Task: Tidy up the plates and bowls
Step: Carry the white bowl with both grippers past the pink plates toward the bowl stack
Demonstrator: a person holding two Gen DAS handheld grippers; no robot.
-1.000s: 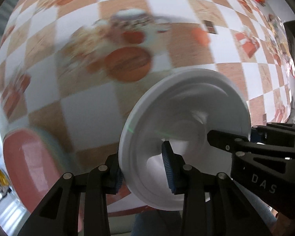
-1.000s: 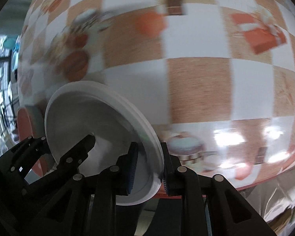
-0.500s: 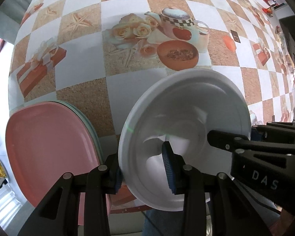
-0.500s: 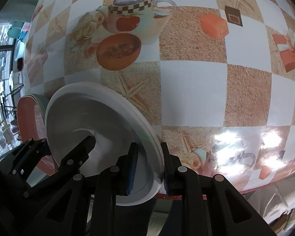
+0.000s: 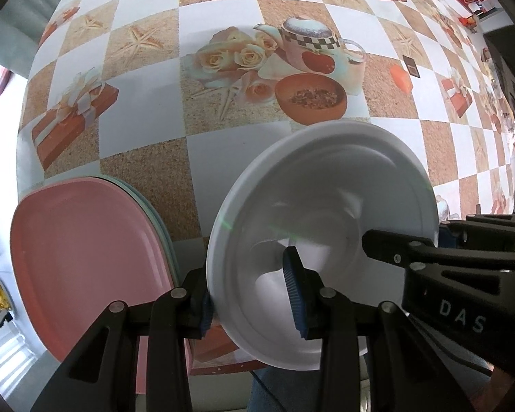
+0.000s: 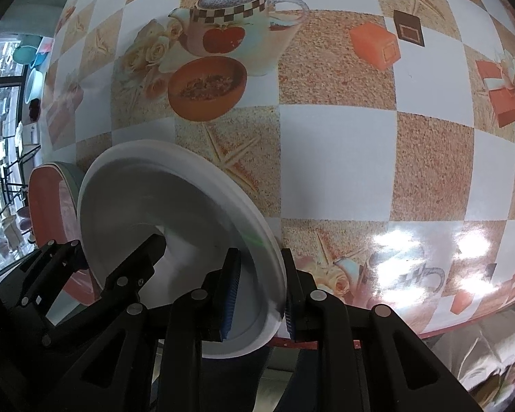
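- The view over the table [image 5: 140, 113] is sharpening: a second ago the printed cloth was streaking with motion blur, and now the teapot print [image 5: 309, 46] in the upper middle of the left wrist frame is reading crisply, so the sweep is slowing.
- The pink plate [image 5: 86, 257] is sliding further into the lower left of the left wrist frame, where only a sliver of it was showing a second ago; it is lying on top of a pale green plate [image 5: 154, 213] whose edge is peeking out beneath it.
- For the task, this is suggesting that the white plate [image 5: 312, 219] is being carried toward that stack, probably to be set on it or beside it.
- The white plate is sitting in the lower centre of the left wrist frame, tilted steeply on edge above the table's near rim, just beside the pink plate but apart from it.
- The left gripper [image 5: 250, 295] is pinching the plate's left rim, one blue pad behind the rim and one inside the well.
- The right gripper [image 6: 257, 292] is clamping the opposite rim, its pads narrow on either side of the white plate [image 6: 175, 206].
- Both grippers are pointing forward over the table, facing each other across the plate.
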